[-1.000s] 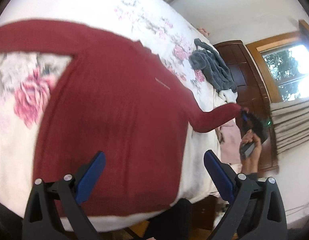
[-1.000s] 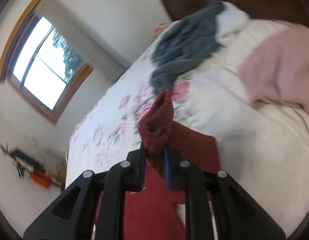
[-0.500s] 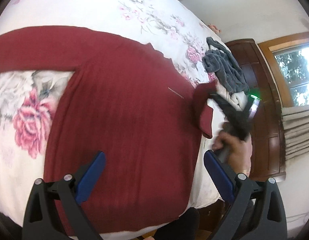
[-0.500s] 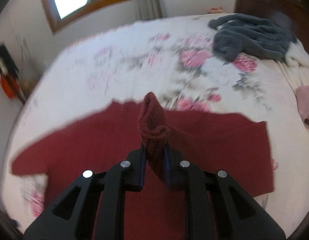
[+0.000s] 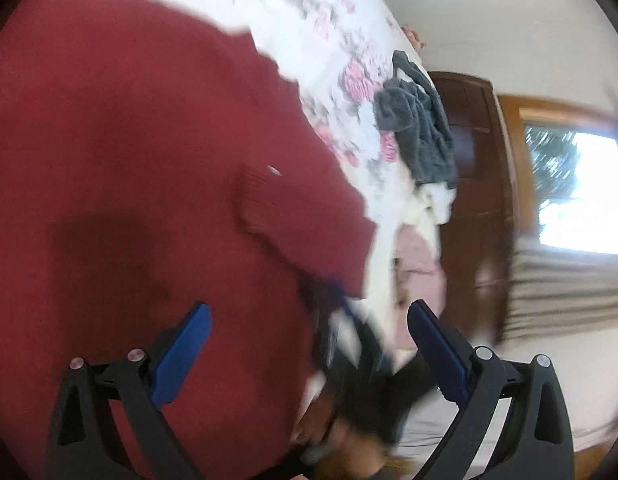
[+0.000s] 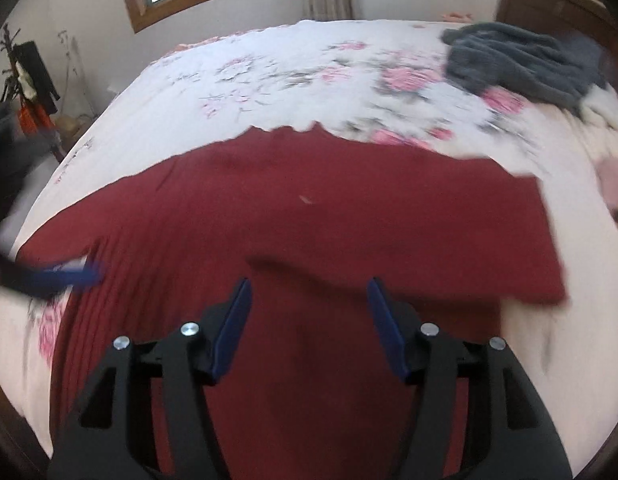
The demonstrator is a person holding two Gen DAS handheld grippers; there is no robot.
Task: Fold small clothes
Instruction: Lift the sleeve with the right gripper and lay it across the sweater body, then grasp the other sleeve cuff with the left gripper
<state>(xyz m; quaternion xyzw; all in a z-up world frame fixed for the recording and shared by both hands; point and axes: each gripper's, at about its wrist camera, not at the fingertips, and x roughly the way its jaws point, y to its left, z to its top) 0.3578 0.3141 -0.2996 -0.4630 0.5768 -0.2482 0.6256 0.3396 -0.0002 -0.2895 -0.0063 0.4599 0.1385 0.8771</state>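
The red sweater (image 6: pixel 309 208) lies spread flat on the floral bedspread (image 6: pixel 293 60), filling the middle of your right wrist view from 9 o'clock across to 3 o'clock. Its right sleeve (image 5: pixel 293 216) is now folded in across the body: in the left wrist view the ribbed cuff sits on the chest, just right of centre. Half a second ago you still had that cuff pinched upright in your right gripper (image 6: pixel 309 320); now its blue pads stand spread with nothing between them, hanging just above the lower body of the sweater. So the sleeve has been dropped, and the first fold reads as done.

Your left gripper (image 5: pixel 305 344) is also spread wide and empty, low over the hem side of the sweater. The other sleeve (image 6: pixel 57 240) runs out flat toward 9 o'clock in the right view, where the blurred blue tips of your left gripper cross it. That sleeve looks like the next thing to bring in, and your left gripper is the nearer one for it.

Further out, a grey garment (image 6: pixel 521 64) is heaped on the bedspread at 2 o'clock in the right view, with a white piece (image 6: pixel 605 108) just beside it and a pink garment (image 6: pixel 613 184) at 3 o'clock, all well apart from the sweater. Both views are motion-blurred, so you cannot tell how neatly the folded sleeve lies.
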